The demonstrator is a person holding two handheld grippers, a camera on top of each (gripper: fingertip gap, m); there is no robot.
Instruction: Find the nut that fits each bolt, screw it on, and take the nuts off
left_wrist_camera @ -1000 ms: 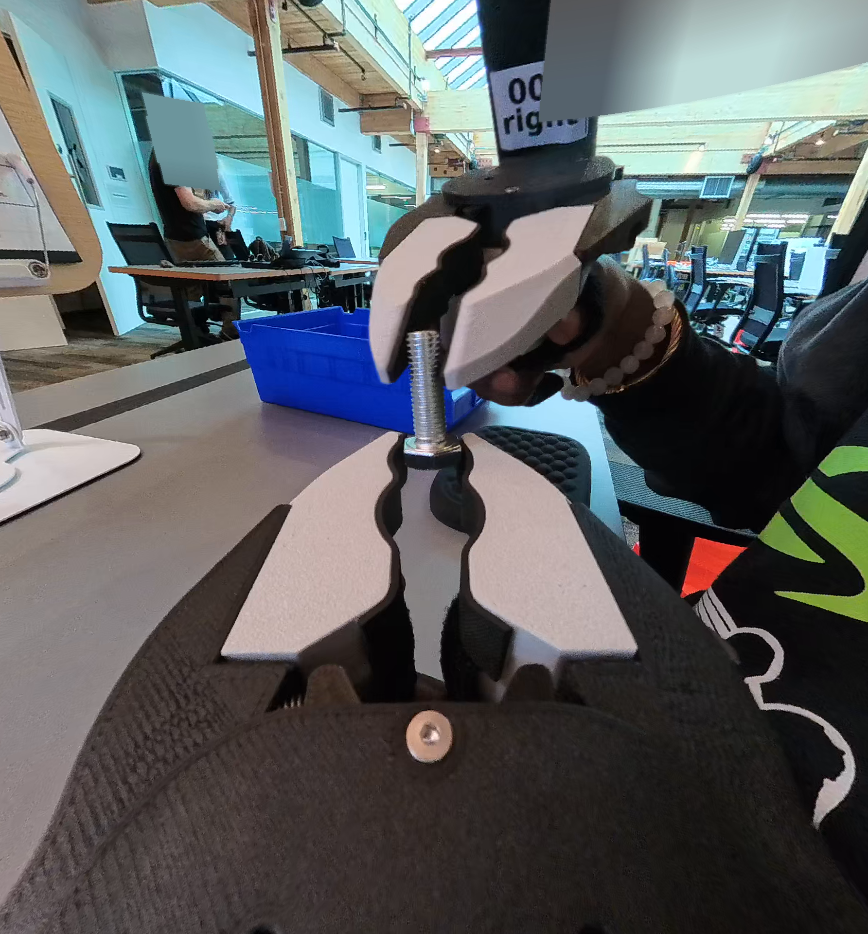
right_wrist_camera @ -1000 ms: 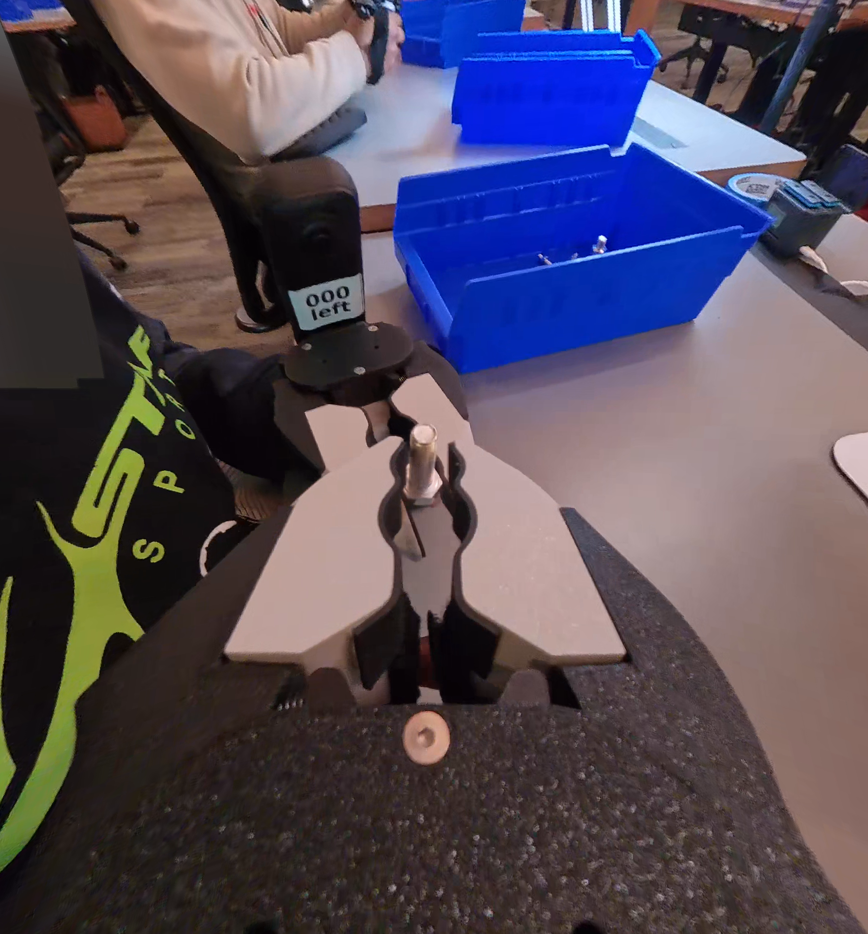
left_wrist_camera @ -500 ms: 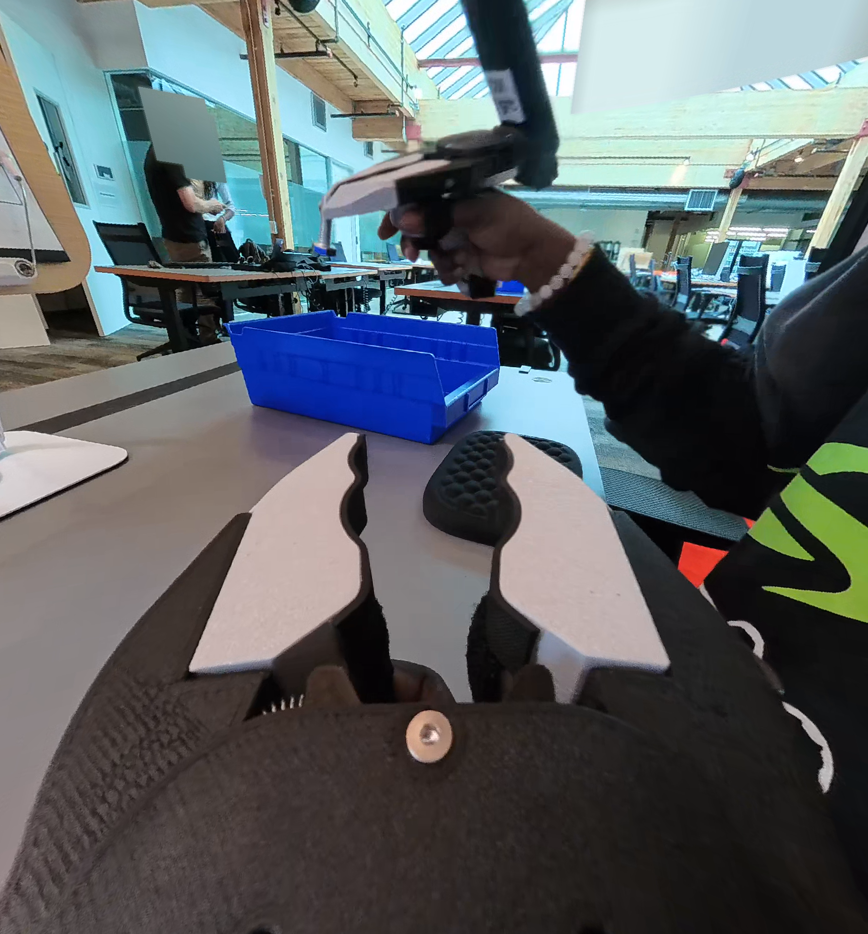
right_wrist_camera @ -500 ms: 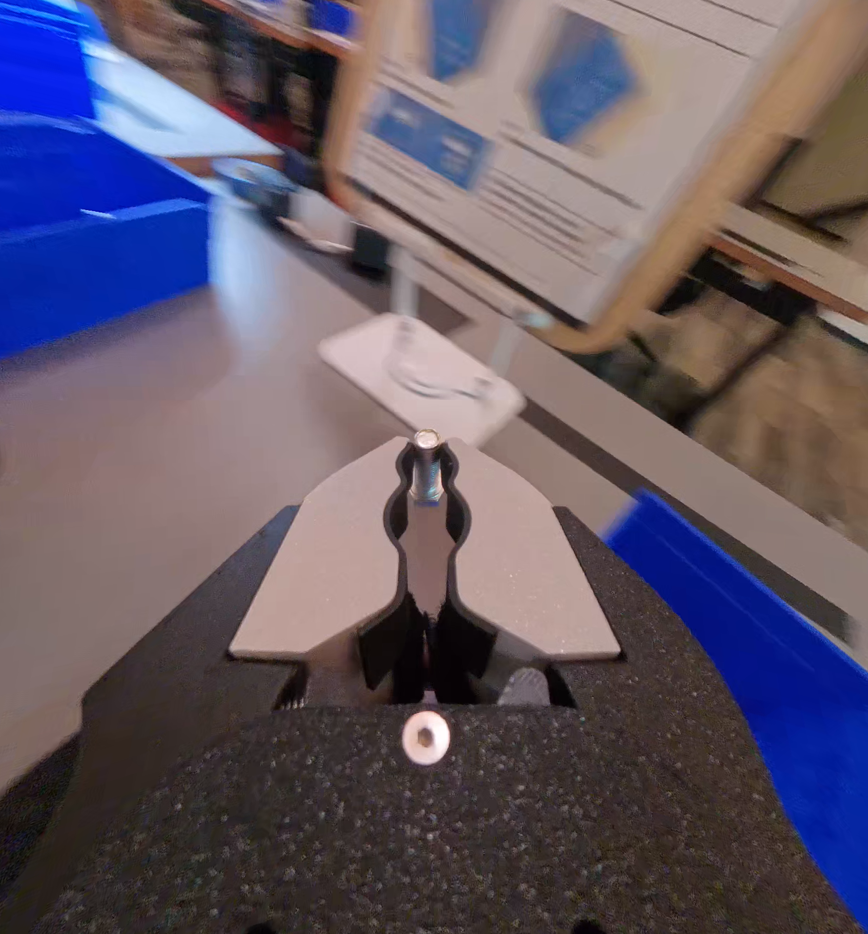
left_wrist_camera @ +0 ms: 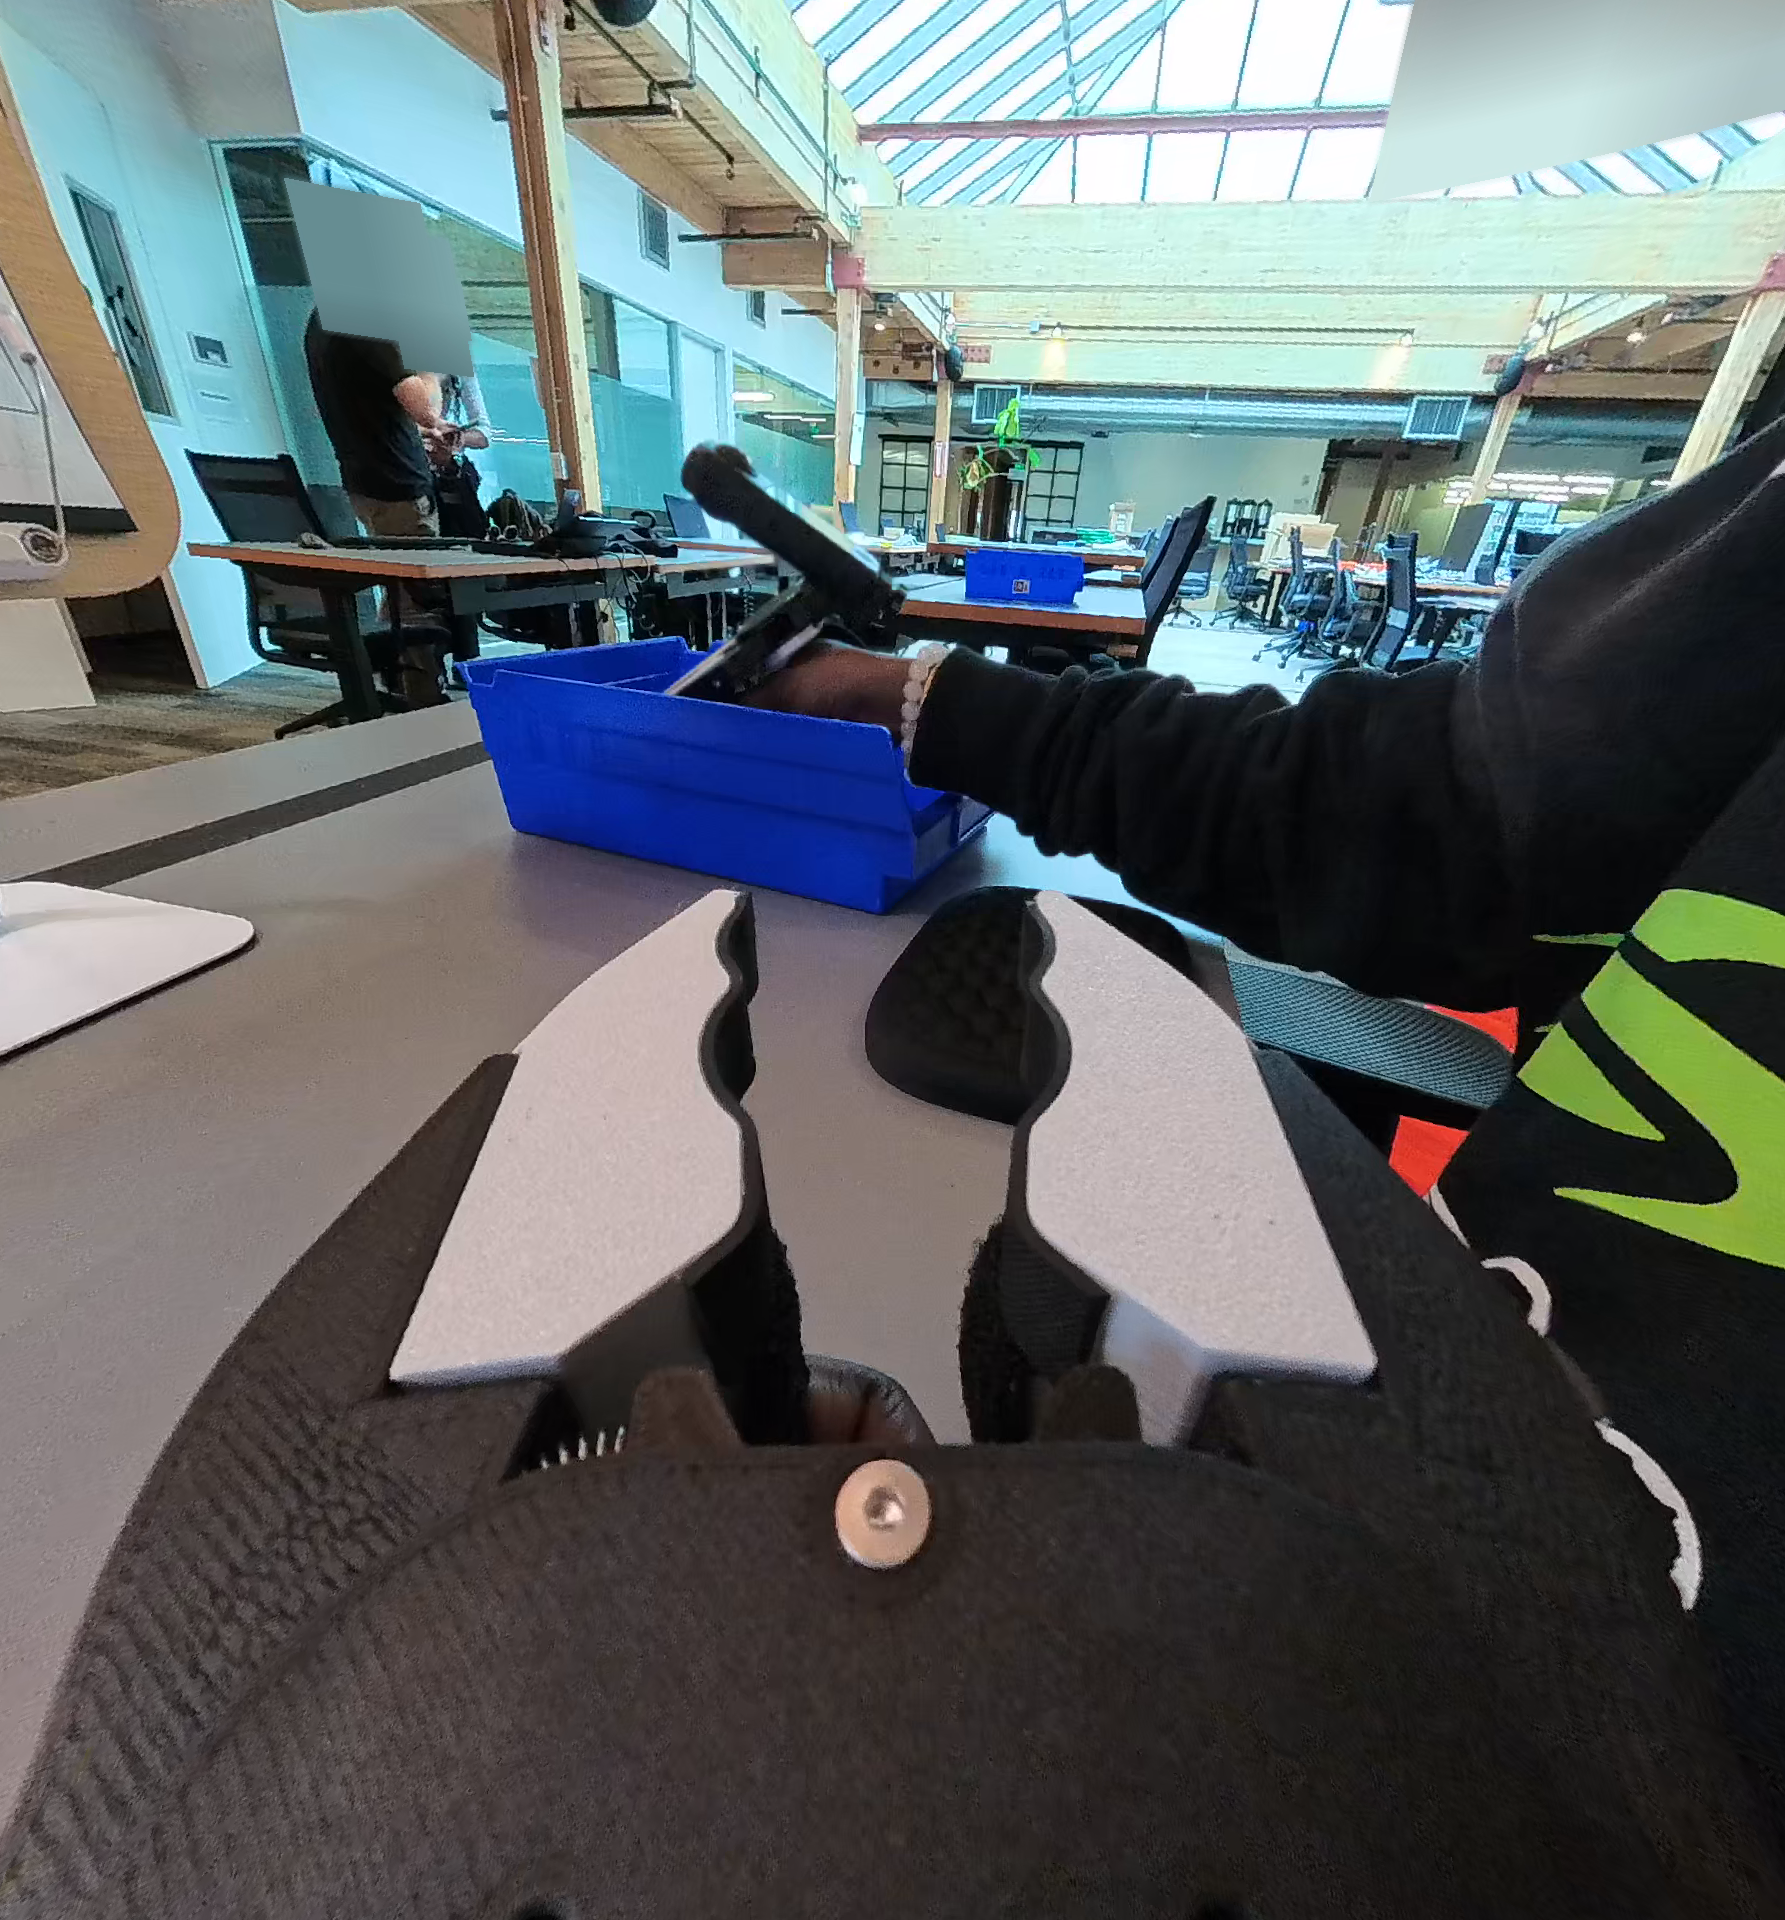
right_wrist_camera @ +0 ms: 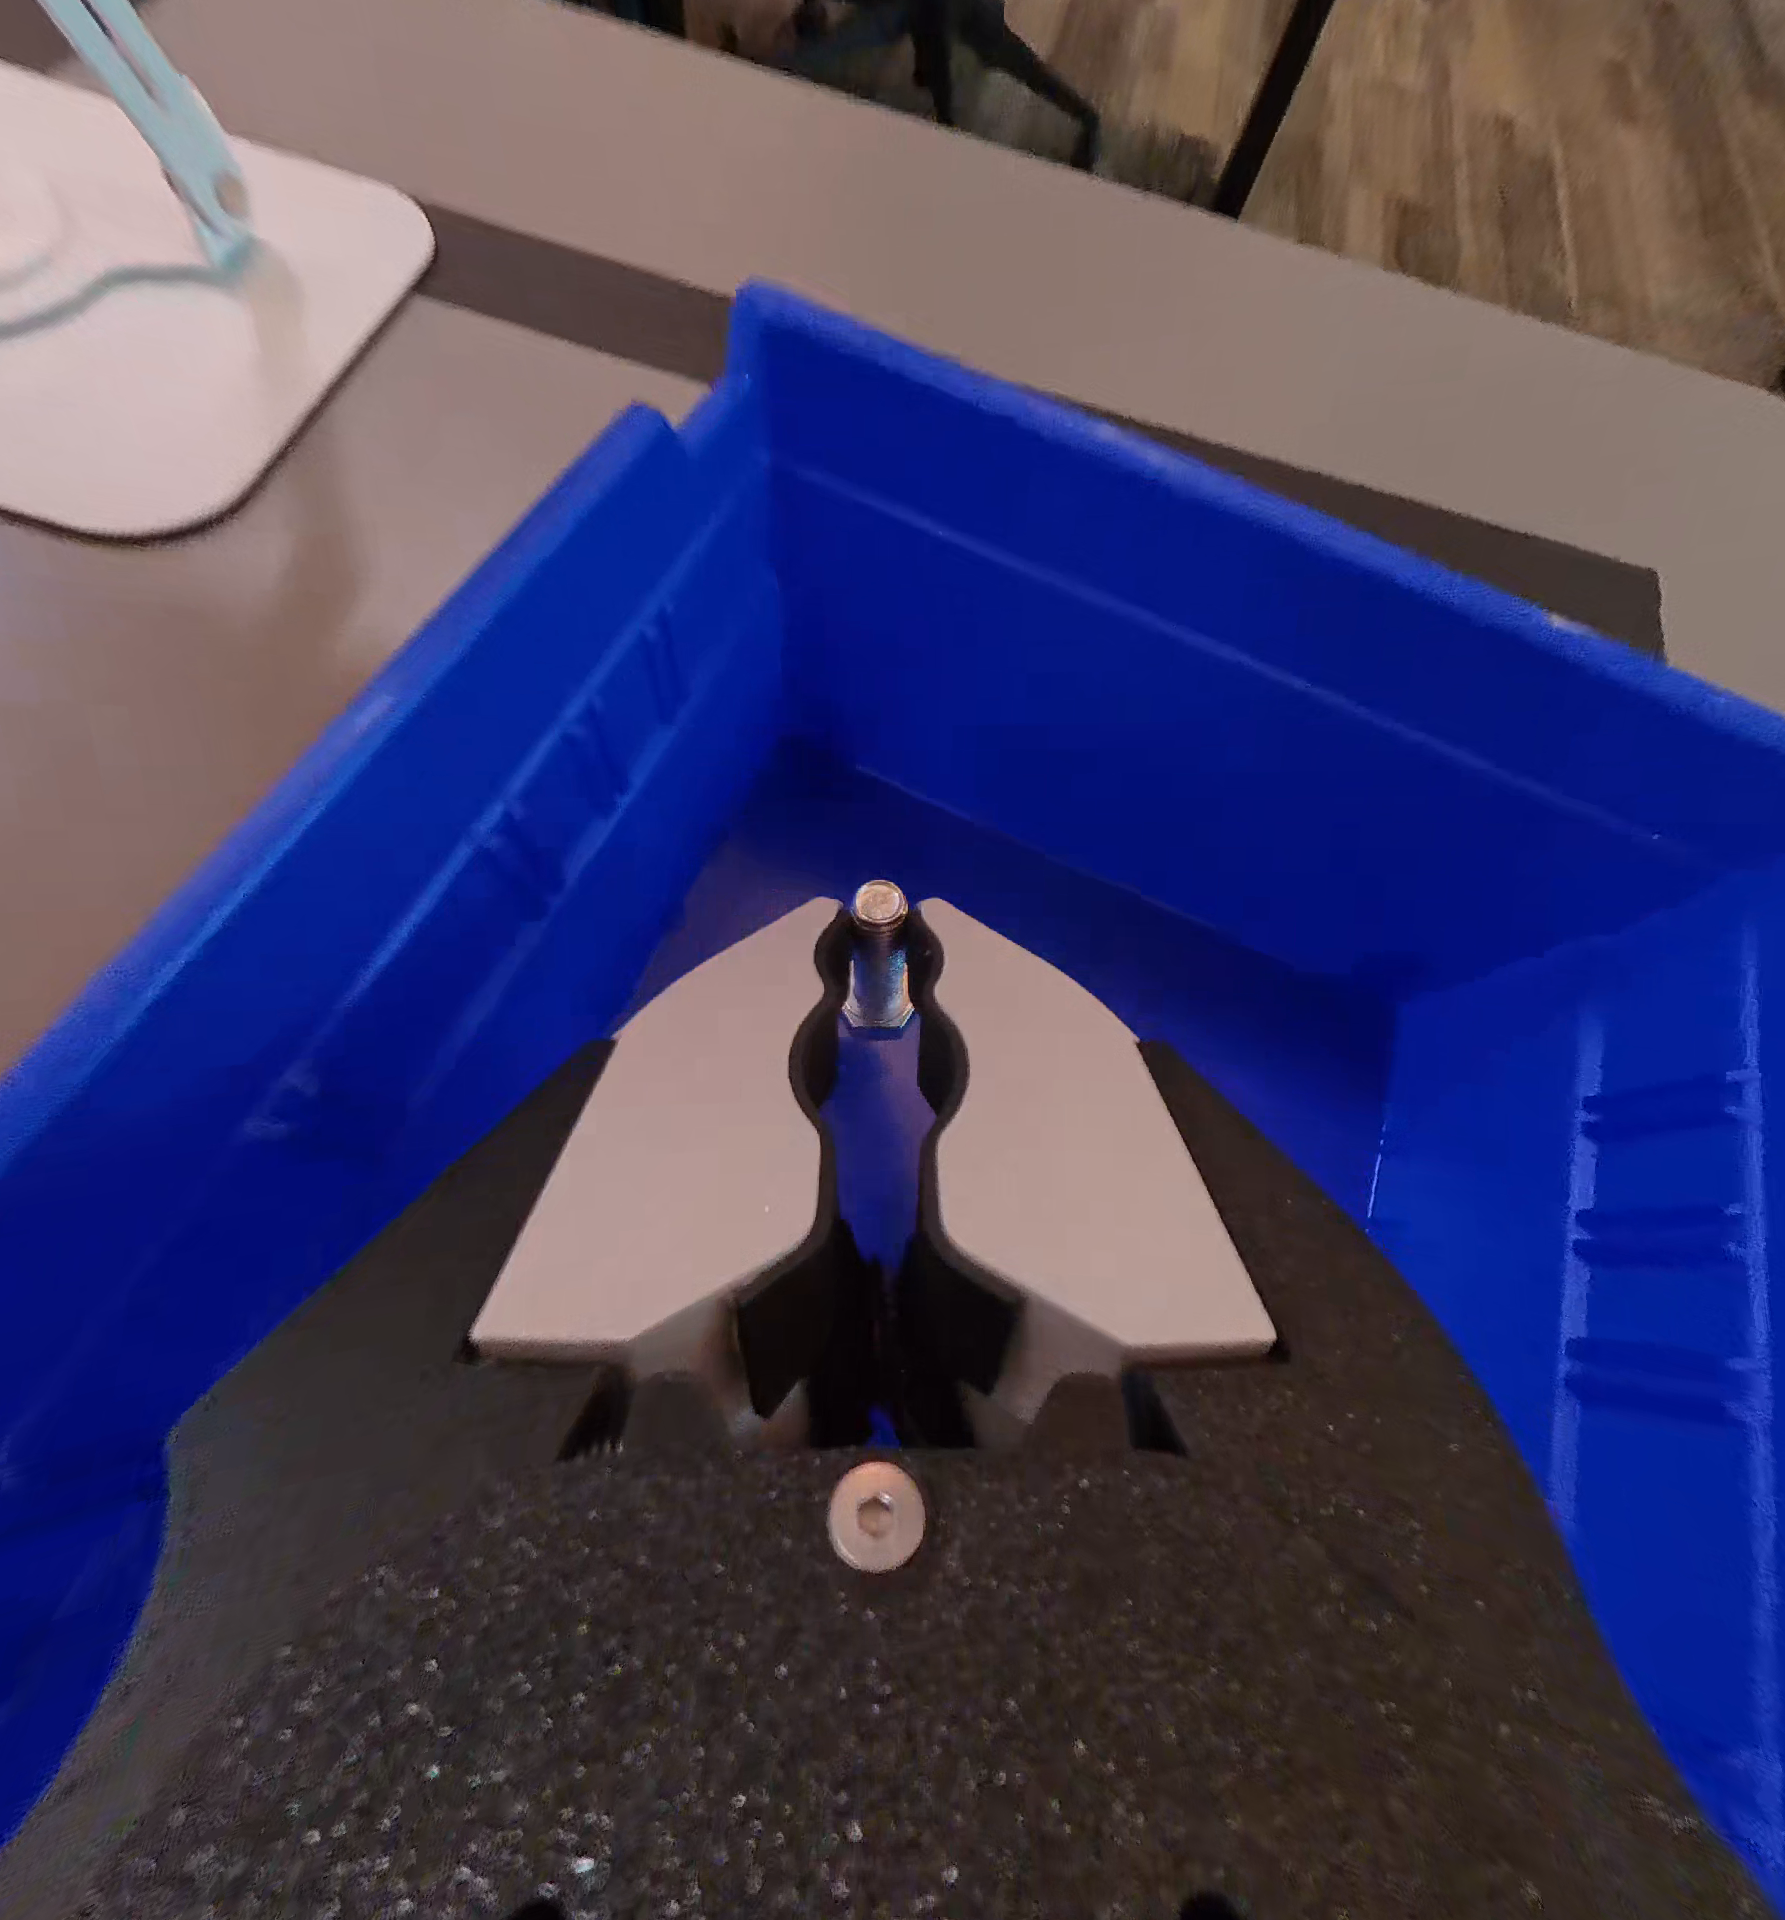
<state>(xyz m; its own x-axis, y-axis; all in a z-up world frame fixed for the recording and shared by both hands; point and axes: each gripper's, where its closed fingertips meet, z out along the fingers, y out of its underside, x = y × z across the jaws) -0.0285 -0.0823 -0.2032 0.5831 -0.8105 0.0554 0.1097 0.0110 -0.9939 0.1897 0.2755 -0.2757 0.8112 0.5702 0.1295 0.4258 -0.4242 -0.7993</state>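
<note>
Taking the blue bin point(left_wrist_camera: 701, 769) as the marker: off to its left a white stand base point(left_wrist_camera: 67, 966) sits flat on the grey bench point(left_wrist_camera: 296, 1039), well clear of the work. Nearer me, on the bin's near side, the left gripper point(left_wrist_camera: 888, 997) hovers low over the bench with its jaws apart and nothing between them (it looks parked, presumably so it is free for the next piece). Just beside it a black perforated pad point(left_wrist_camera: 955, 1013) lies on the bench.

Inside the bin, the right gripper point(right_wrist_camera: 880, 914) reaches down toward the far corner, jaws clamped on a bolt point(right_wrist_camera: 875, 961). The shank points ahead out of the tips, the hex head sitting behind in the wider notch, which I judge keeps it from slipping forward. The bin floor around it shows no nuts. My guess is the bolt is being set down there; whether a nut is on it I cannot tell.
</note>
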